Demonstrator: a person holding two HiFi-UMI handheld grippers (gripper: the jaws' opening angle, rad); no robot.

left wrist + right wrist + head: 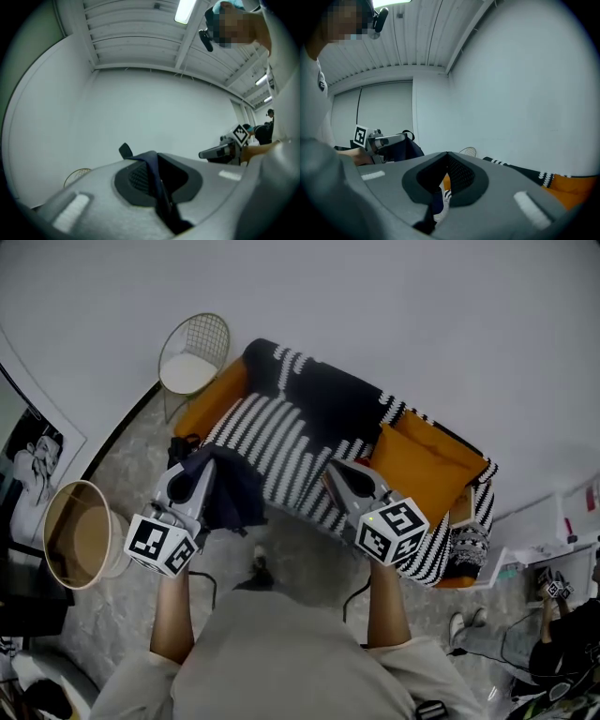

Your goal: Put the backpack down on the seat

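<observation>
A white wall (422,324) backs a marbled grey floor (131,456), with a black-and-white striped sofa (281,442) set against the wall.

Left gripper (195,474): jaws pressed together on a dark blue strap (157,180). The backpack (230,488) hangs from this strap over the left front edge of the sofa seat.

Right gripper (342,472): jaw tips together, pointing at the middle of the seat beside an orange cushion (422,465). A small dark blue piece shows low in the gap behind the tips; what it is cannot be told.

Open room:
- The striped seat between the two grippers is bare.
- The cushion takes up the right part of the seat.
- A wire chair (195,352) stands just off the sofa's left end.
- A round basket (80,532) sits on the floor near the left gripper's marker cube.
- A low white shelf (534,549) and a seated person (562,643) lie past the sofa's right end.

Views compared:
- Only the head view shows the seat, basket and shelf.
- The left gripper view (151,157) shows the pinched strap, the chair's rim (77,176) and the other gripper (218,151), but no sofa.
- The right gripper view (446,157) shows the backpack from the side (401,150) under the left gripper (386,139).
- It also shows the sofa back (506,164) and the cushion (576,185).
</observation>
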